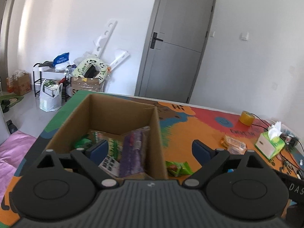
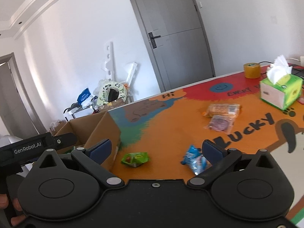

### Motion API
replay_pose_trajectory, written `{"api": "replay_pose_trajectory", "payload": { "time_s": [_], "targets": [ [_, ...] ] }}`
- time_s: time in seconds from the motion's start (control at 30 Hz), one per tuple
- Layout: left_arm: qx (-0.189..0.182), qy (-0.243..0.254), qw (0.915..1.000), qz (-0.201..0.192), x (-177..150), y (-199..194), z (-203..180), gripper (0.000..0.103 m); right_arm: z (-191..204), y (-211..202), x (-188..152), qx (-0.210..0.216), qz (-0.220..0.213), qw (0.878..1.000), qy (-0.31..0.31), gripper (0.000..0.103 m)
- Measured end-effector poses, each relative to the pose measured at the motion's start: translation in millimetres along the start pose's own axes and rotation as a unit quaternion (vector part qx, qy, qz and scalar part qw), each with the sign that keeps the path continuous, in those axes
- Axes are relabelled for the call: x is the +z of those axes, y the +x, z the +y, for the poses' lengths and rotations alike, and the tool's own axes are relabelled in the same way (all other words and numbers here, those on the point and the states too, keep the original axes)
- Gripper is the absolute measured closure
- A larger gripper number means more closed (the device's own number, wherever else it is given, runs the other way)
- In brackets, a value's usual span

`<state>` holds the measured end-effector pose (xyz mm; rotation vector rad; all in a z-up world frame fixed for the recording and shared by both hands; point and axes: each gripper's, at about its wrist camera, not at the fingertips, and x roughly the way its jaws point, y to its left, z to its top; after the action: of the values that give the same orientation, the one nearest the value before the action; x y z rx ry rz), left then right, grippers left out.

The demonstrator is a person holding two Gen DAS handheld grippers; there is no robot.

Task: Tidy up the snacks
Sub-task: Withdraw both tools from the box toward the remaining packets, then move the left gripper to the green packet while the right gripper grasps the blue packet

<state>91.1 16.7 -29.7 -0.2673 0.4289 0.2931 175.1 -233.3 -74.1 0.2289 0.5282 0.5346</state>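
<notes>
The left gripper point(image 1: 150, 149) is hovering over the near edge of the cardboard box point(image 1: 106, 114), its fingers spread wide and gripping nothing. Only this view is looking into the box, where a purple packet point(image 1: 133, 152) is leaning against the right wall beside green packets point(image 1: 114, 144) and a white-labelled one. A green snack pack point(image 1: 177, 168) is lying on the table just right of the box.

The right gripper point(image 2: 154, 149) is also standing open and empty, above the table. Its view is showing what the other cannot: a blue snack packet point(image 2: 194, 161) resting by its right finger, the green pack point(image 2: 135, 158) lying between box point(image 2: 102, 131) and blue packet, and two orange-wrapped snacks point(image 2: 221, 110) sitting farther off, one behind the other. The left tool's black body is showing at the left edge.

The table point(image 2: 171, 121) is wearing a bright cartoon cover in orange, red and green. A tissue box point(image 2: 281, 91) and a roll of tape point(image 2: 251, 70) are sitting at the far right. Behind, a grey door point(image 1: 178, 43) is standing closed in a white wall, with a shoe rack, bags and cartons piled at the left
</notes>
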Motion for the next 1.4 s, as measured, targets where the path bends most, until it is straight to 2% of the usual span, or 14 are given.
{"api": "replay_pose_trajectory", "payload": {
  "time_s": [0.23, 0.47, 0.57, 0.83, 1.03, 1.27, 1.4],
  "targets": [
    [-0.039, 0.024, 0.9989, 0.004, -5.0, -5.6, -20.8, 0.009, -25.9, -10.0, -1.6, -0.003, 0.0, 1.0, 0.018, 0.0],
    [-0.058, 0.045, 0.9973, 0.007, -12.7, -3.9, -39.8, 0.012, -40.5, -13.1, -3.7, -0.005, 0.004, 1.0, 0.024, 0.001],
    [-0.064, 0.052, 0.9966, 0.009, -16.8, -1.2, -47.3, 0.015, -45.4, -11.4, -6.2, -0.005, 0.01, 1.0, 0.024, 0.007],
    [-0.075, 0.049, 0.9958, 0.019, -25.3, 10.7, -62.4, 0.032, -57.6, 2.4, -12.8, 0.0, 0.032, 0.999, 0.03, 0.031],
    [-0.072, 0.05, 0.9957, 0.03, -34.1, 24.8, -71.7, 0.044, -65.7, 15.3, -17.9, 0.004, 0.041, 0.998, 0.041, 0.037],
    [-0.054, 0.055, 0.9964, 0.035, -40.6, 38.3, -79.0, 0.046, -67.8, 39.9, -23.0, 0.022, 0.058, 0.997, 0.047, 0.042],
    [-0.038, 0.061, 0.9966, 0.039, -44.5, 48.3, -83.3, 0.046, -71.7, 51.8, -25.2, 0.031, 0.068, 0.996, 0.058, 0.05]
  ]
}}
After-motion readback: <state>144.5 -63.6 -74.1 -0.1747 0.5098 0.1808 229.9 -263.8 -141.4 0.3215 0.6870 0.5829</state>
